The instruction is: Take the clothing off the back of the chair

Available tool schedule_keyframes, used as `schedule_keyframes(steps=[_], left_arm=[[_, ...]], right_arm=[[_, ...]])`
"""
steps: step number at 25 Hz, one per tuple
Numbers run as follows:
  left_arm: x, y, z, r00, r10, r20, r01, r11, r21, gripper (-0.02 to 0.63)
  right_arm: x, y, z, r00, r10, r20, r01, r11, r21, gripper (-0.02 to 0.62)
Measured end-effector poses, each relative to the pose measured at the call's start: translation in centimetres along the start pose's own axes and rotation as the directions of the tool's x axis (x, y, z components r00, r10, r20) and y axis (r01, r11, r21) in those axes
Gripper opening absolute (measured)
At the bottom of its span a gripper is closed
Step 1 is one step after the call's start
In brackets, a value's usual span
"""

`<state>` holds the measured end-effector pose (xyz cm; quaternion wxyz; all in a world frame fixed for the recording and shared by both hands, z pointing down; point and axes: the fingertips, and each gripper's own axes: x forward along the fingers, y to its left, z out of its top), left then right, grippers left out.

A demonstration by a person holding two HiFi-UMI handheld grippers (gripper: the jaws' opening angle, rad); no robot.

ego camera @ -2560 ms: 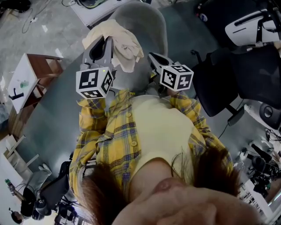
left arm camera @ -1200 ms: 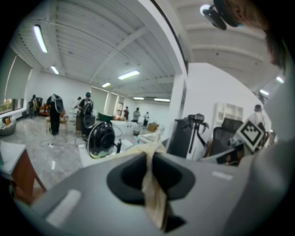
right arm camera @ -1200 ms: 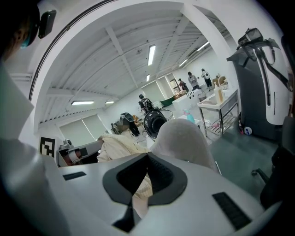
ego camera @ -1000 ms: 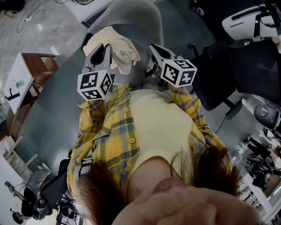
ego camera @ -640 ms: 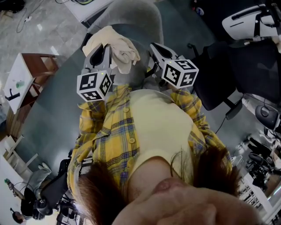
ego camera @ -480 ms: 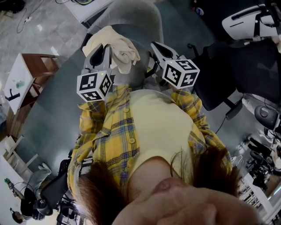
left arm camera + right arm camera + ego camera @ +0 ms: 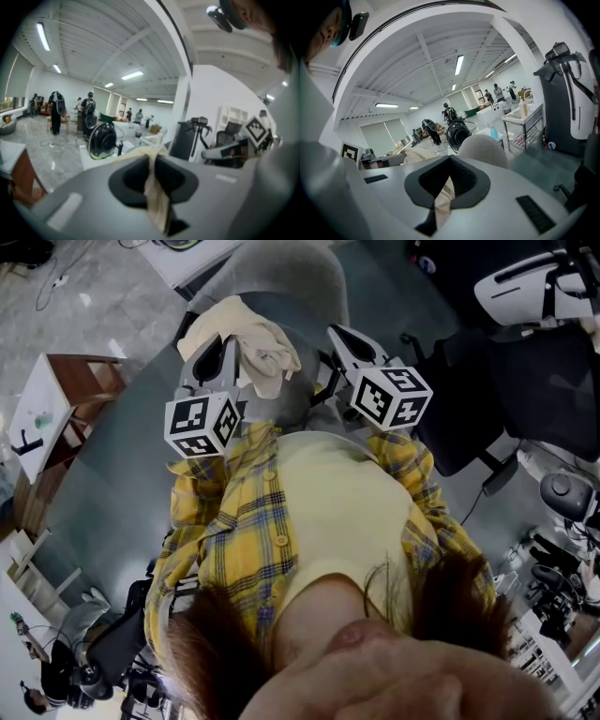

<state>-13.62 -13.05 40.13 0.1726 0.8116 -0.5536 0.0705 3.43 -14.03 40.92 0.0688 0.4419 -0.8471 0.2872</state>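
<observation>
As the clothing [image 7: 251,332] looks limp and light, left claw [image 7: 152,160] and right claw [image 7: 449,163] each clamp a bunched fold.

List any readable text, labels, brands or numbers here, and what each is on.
No legible text in any view.
Marker cube on left gripper, marker cube on right gripper: square patterns only, no letters.
White panel on wooden stand: black mark, too small to read.
Clothing: no print visible.
</observation>
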Motion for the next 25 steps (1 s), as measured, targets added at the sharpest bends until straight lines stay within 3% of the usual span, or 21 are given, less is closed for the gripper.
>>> schedule_keyframes(steps=[25], left_arm=[[0.09, -0.34, 0.9, 1.0, -0.003, 0.017, 0.003, 1.0, 0.002, 0.043]], right_arm=[[0.12, -0.56, 0.07, 1.0, -0.004, -0.001, 0.004, 1.0, 0.019, 0.012]])
